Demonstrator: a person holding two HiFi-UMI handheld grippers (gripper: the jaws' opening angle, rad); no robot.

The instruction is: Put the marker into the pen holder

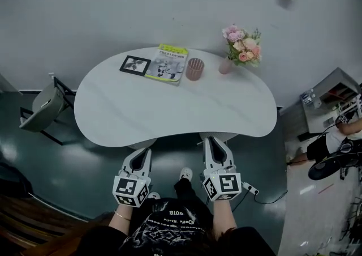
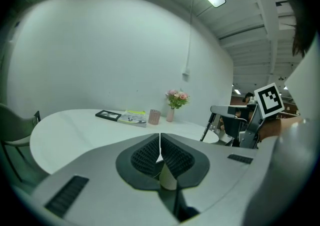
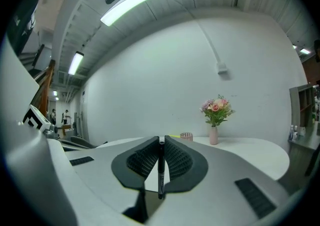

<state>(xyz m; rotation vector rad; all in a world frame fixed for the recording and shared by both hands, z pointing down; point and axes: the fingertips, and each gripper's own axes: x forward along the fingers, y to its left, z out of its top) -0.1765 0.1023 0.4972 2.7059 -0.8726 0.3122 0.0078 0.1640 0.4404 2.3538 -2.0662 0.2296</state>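
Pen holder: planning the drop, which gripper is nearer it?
Right. The right gripper faces the pen holder almost straight across the table; the left gripper sits further left.

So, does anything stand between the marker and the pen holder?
Nothing visible does. Only bare table lies between the marker in the right gripper and the pen holder; the book and vase stand beside it.

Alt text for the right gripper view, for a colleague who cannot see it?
The right gripper is shut on a black marker, upright between its jaws. Beyond it are a white table, a pink pen holder and a vase of flowers.
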